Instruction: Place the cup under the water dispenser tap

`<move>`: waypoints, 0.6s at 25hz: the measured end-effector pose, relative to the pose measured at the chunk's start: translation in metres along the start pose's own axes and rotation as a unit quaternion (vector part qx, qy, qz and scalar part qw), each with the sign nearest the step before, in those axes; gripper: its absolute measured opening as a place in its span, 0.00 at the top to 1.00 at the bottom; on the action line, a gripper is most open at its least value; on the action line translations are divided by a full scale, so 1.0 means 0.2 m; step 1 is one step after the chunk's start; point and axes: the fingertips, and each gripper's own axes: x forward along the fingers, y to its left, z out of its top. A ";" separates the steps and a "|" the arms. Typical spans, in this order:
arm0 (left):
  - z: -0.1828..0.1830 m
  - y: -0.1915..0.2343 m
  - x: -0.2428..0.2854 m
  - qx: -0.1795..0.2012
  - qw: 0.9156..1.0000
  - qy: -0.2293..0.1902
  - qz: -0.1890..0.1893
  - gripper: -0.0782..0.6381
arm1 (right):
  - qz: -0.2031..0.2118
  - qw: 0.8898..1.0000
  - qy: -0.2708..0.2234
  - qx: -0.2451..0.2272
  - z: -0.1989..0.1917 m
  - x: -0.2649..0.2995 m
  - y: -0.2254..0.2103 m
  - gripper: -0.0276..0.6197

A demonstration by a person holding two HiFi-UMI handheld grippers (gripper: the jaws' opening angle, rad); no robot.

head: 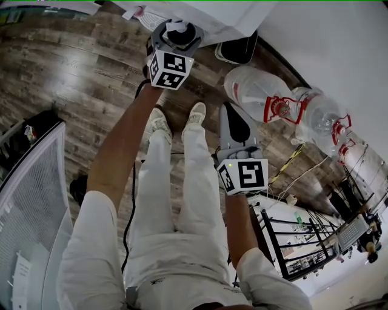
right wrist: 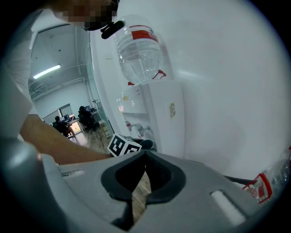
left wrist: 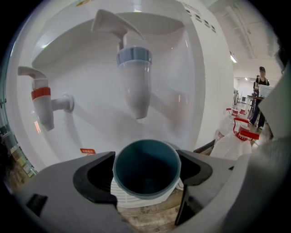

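A teal cup [left wrist: 146, 169] stands upright between the jaws of my left gripper [left wrist: 146, 175], which is shut on it. The cup sits over the white drip-tray grille [left wrist: 129, 200], right below the blue tap [left wrist: 135, 77] of the white water dispenser [left wrist: 182, 91]. A red tap [left wrist: 42, 102] hangs to the left. In the head view the left gripper [head: 180, 29] reaches into the dispenser [head: 200, 15] at the top, and the cup [head: 180, 35] shows as a dark round. My right gripper [head: 233, 115] hangs back, shut and empty, also seen as [right wrist: 138, 182].
Large water bottles [head: 260, 91] with red handles lie on the wooden floor to the right of the dispenser. A black metal rack [head: 303, 242] stands at the lower right. A glass partition [head: 30, 181] is at the left. A person stands in the far background [left wrist: 260, 91].
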 end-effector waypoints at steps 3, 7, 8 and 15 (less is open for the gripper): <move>0.03 0.00 -0.02 -0.003 1.000 -0.004 0.001 0.33 | 0.001 1.000 0.000 0.002 0.00 -0.01 0.02 0.96; 0.06 0.01 -0.05 -0.012 1.000 -0.007 0.003 0.33 | 0.001 1.000 -0.006 0.003 0.03 -0.02 0.03 0.96; 0.07 0.01 -0.07 -0.015 1.000 -0.007 0.004 0.33 | 0.001 1.000 -0.008 0.004 0.04 -0.02 0.04 0.96; 0.12 0.02 -0.20 -0.029 1.000 -0.005 0.006 0.33 | -0.002 1.000 -0.020 0.003 0.12 -0.06 0.10 0.96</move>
